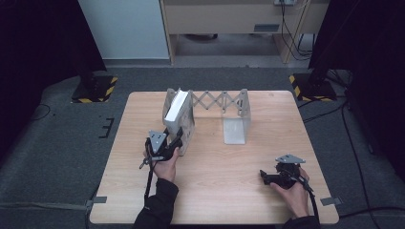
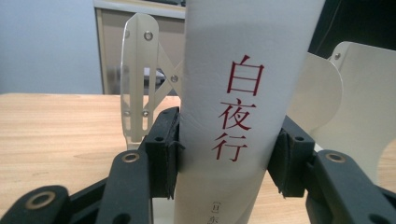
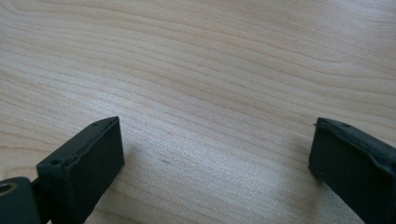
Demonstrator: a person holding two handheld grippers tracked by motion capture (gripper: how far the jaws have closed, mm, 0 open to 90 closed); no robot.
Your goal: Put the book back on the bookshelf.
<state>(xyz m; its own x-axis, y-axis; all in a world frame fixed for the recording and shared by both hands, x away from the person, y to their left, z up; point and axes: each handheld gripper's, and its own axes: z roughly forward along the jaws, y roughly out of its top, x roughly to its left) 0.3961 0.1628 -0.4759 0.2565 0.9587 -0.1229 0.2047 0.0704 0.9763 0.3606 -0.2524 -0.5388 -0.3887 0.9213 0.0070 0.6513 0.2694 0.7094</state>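
Note:
A thick white book with red characters on its spine stands upright at the left end of a cream expanding metal book rack. My left gripper is shut on the book's spine. In the left gripper view its two black pads press the book's sides low down, with my left gripper centred on the spine. My right gripper rests open on the table at the front right, well away from the rack. In the right gripper view my right gripper has bare wood between its jaws.
The rack's upright plates flank the book closely, and a scissor lattice links them to the right-hand plate and its flat base. The wooden table ends near both forearms. Black stands with hazard-striped feet sit on the floor behind.

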